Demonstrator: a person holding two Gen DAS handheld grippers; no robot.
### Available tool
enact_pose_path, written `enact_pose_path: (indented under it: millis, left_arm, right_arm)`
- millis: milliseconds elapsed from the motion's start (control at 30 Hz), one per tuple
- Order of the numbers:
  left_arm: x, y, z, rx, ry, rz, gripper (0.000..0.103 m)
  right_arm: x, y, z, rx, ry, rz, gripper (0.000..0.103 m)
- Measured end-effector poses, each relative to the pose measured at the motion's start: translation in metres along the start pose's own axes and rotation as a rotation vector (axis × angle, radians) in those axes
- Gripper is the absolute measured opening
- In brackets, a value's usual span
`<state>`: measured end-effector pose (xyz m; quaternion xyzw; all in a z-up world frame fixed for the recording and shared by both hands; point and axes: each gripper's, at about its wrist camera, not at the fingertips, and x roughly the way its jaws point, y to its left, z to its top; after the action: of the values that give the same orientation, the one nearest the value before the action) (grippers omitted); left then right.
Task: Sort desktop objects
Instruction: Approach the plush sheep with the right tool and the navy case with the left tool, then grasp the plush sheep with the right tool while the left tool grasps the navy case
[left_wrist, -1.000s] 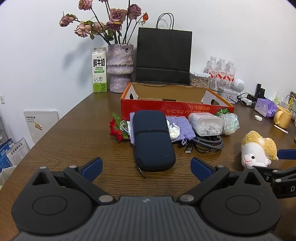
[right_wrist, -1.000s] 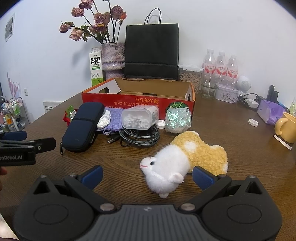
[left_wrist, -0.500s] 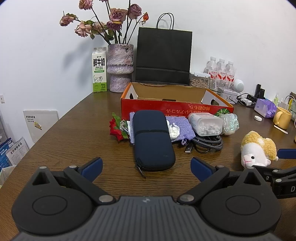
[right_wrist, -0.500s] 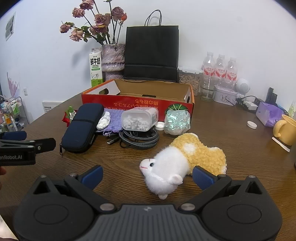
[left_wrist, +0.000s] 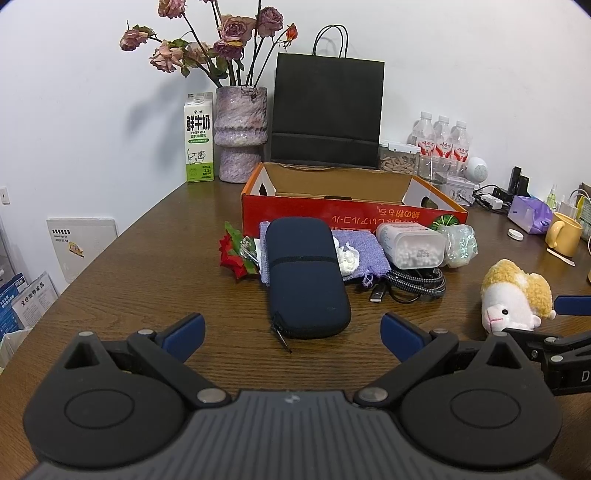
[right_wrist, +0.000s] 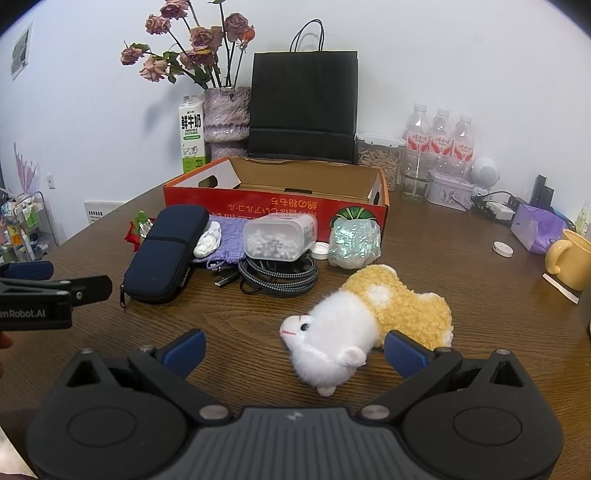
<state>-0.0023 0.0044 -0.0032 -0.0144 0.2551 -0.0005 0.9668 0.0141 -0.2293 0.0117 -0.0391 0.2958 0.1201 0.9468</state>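
A dark blue zip case lies in front of an open red cardboard box. Beside the case are a purple pouch, a clear tub of white beads, a coiled braided cable, a red fake flower and a shiny wrapped bundle. A white-and-yellow plush sheep lies on its side. My left gripper is open just short of the case. My right gripper is open, its fingers flanking the sheep's head.
At the back stand a milk carton, a vase of dried roses, a black paper bag and water bottles. A yellow mug, a purple tissue pack and chargers sit at the right. Bare wood lies in front.
The right gripper has edged slightly forward toward the plush sheep. The left gripper has hardly moved.
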Motion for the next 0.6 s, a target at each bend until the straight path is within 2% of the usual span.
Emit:
enact_pose_path:
  millis: [600]
  left_arm:
    - [0.0006, 0.0029, -0.0046, -0.008, 0.013, 0.003, 0.103]
  right_arm:
    - [0.0007, 0.0033, -0.0032, -0.005, 0.019, -0.005, 0.103]
